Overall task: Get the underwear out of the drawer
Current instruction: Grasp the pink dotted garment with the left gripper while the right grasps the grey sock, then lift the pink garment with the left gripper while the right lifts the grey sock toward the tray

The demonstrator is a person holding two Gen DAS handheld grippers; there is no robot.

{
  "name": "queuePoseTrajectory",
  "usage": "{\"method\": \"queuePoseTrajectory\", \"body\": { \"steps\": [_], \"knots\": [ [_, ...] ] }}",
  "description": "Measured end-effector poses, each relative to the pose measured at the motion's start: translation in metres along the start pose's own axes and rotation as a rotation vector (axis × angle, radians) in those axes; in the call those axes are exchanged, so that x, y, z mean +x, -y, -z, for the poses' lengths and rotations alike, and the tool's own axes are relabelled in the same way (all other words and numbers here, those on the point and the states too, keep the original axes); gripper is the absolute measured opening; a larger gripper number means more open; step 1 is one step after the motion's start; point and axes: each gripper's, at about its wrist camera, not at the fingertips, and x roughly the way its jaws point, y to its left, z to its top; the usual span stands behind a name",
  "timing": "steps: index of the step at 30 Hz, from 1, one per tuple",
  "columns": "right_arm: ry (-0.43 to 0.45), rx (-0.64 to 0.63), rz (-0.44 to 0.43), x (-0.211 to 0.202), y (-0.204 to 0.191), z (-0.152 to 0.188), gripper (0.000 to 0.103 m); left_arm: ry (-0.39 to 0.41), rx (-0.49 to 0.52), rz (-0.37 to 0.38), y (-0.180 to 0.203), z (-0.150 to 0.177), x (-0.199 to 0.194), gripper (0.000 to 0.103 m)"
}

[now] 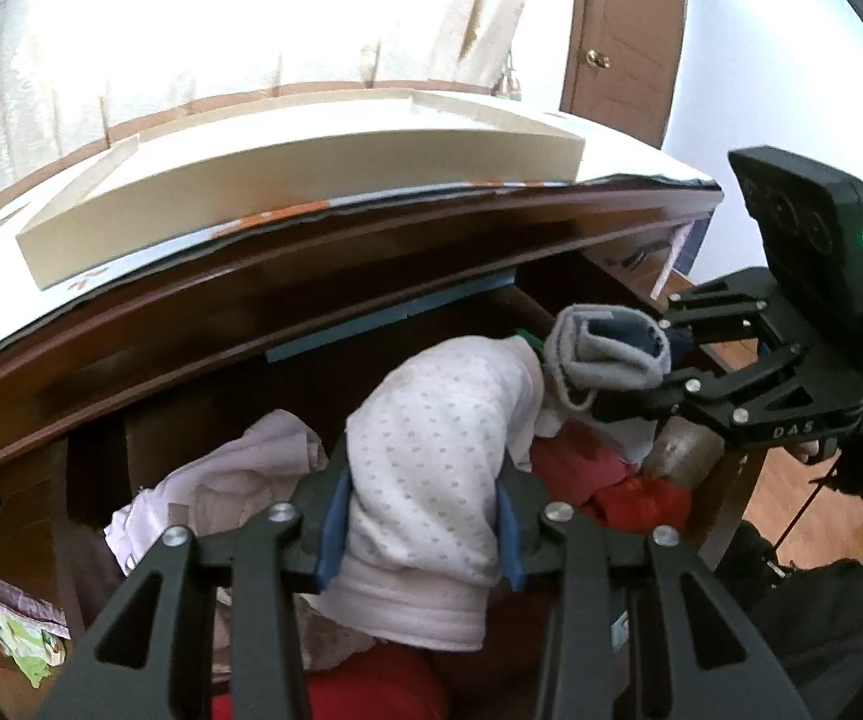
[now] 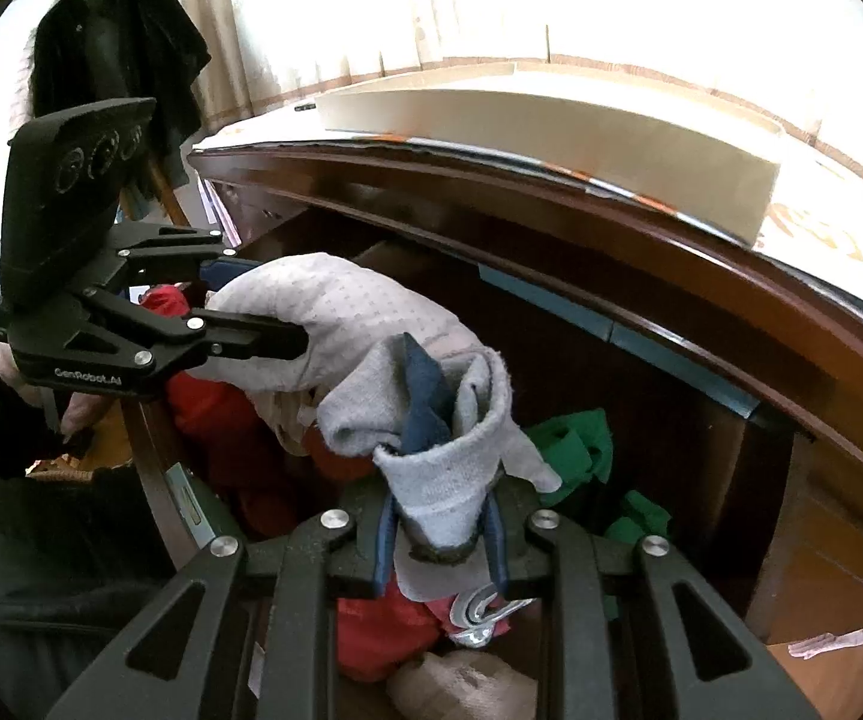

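Dotted underwear [image 1: 431, 468] clamped in left hand-held gripper [image 1: 419, 531], grey underwear [image 2: 449, 468] in right hand-held gripper [image 2: 440, 546].

2 grippers [image 1: 419, 531] [image 2: 440, 540], 2 held garments [image 1: 437, 456] [image 2: 443, 456], 1 drawer [image 2: 155, 468].

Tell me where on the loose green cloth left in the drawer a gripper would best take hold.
Probably the raised fold at the top of the green cloth, coming from above: it stands proud of the pile, clear of the red clothes. Both grippers are busy: left gripper holds the dotted white garment, right gripper the grey one.
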Motion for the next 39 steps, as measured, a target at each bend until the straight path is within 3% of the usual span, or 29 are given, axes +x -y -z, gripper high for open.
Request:
{"method": "queuePoseTrajectory", "body": {
  "steps": [39],
  "knots": [
    [0.228, -0.022, 0.069, -0.027, -0.013, 0.012, 0.026, 0.265, -0.054, -0.052, -0.001, 0.002, -0.046, 0.038]
  ]
}}
